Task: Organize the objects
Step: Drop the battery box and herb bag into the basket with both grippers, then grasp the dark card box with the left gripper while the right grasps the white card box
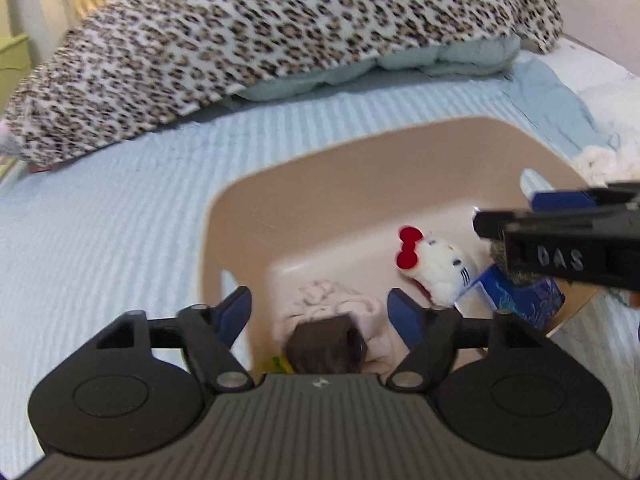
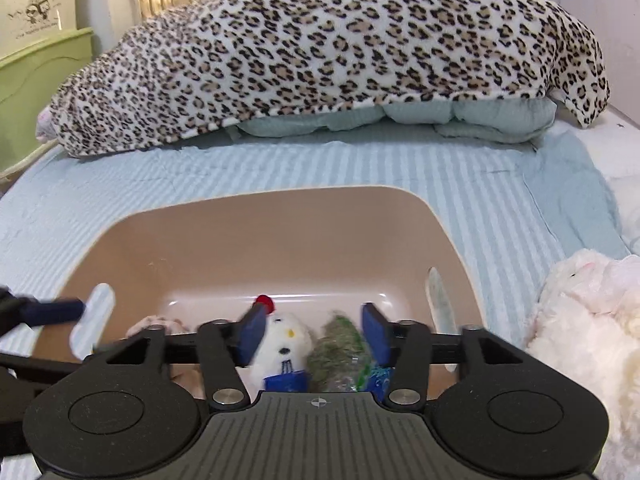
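Note:
A tan plastic bin (image 1: 360,184) (image 2: 256,232) sits on the blue striped bed. Inside it lie a white cat plush with a red bow (image 1: 436,264) (image 2: 286,340), a pale pink plush (image 1: 332,308), a dark brown box (image 1: 326,344), a blue packet (image 1: 516,296) and a grey-green fuzzy item (image 2: 340,344). My left gripper (image 1: 320,312) is open above the pink plush and brown box. My right gripper (image 2: 314,332) is open above the cat plush and fuzzy item; it also shows at the right edge of the left wrist view (image 1: 560,240).
A leopard-print blanket (image 2: 320,48) over a pale green duvet (image 2: 400,120) fills the far side of the bed. A white fluffy plush (image 2: 584,320) lies right of the bin. A green and cream headboard (image 2: 36,60) stands at far left.

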Demonstrator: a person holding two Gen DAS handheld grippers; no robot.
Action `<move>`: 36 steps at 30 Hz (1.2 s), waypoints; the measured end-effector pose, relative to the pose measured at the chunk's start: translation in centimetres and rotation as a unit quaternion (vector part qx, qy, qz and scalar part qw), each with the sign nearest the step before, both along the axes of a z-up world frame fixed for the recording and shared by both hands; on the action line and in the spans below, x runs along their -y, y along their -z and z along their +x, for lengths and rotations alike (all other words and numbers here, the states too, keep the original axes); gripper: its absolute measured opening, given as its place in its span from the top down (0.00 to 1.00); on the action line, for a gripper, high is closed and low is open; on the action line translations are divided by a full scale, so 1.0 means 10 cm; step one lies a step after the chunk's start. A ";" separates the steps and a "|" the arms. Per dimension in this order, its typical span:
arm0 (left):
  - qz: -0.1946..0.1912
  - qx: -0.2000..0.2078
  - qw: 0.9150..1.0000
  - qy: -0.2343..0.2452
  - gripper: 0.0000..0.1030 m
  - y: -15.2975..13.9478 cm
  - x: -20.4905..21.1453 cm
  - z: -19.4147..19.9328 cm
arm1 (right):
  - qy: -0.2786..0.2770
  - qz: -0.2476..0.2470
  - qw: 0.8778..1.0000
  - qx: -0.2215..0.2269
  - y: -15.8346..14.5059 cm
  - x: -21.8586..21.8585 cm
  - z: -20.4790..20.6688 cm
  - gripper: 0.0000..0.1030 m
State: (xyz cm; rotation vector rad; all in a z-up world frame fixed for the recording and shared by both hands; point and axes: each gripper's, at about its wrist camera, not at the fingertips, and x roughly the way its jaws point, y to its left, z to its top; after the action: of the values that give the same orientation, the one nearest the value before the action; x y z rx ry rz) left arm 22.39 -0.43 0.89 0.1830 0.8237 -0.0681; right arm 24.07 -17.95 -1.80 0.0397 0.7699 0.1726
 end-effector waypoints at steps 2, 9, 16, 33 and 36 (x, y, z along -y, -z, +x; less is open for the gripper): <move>-0.004 0.003 1.000 0.000 0.25 -0.11 -0.03 -0.08 | 0.001 0.009 1.000 0.007 -0.08 0.03 -0.09 0.22; -0.005 0.006 1.000 -0.009 0.22 -0.25 -0.14 -0.42 | -0.001 -0.003 0.999 0.037 -0.35 0.15 -0.49 0.01; -0.018 -0.015 1.000 -0.018 0.22 -0.18 -0.28 -0.68 | -0.011 -0.017 0.999 0.024 -0.33 0.23 -0.87 0.00; -0.043 -0.084 0.995 -0.028 0.22 0.53 -0.36 -0.80 | -0.018 -0.025 0.996 -0.078 0.47 0.07 -1.02 0.00; -0.043 -0.091 0.995 -0.029 0.22 0.63 -0.38 -0.77 | -0.025 -0.023 0.995 -0.093 0.59 0.01 -0.97 0.00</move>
State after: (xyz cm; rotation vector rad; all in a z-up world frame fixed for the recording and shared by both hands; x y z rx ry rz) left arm 14.65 3.38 -5.41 0.0722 1.0046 -0.0661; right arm 14.34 -18.08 -7.66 -0.0080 0.9609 0.2009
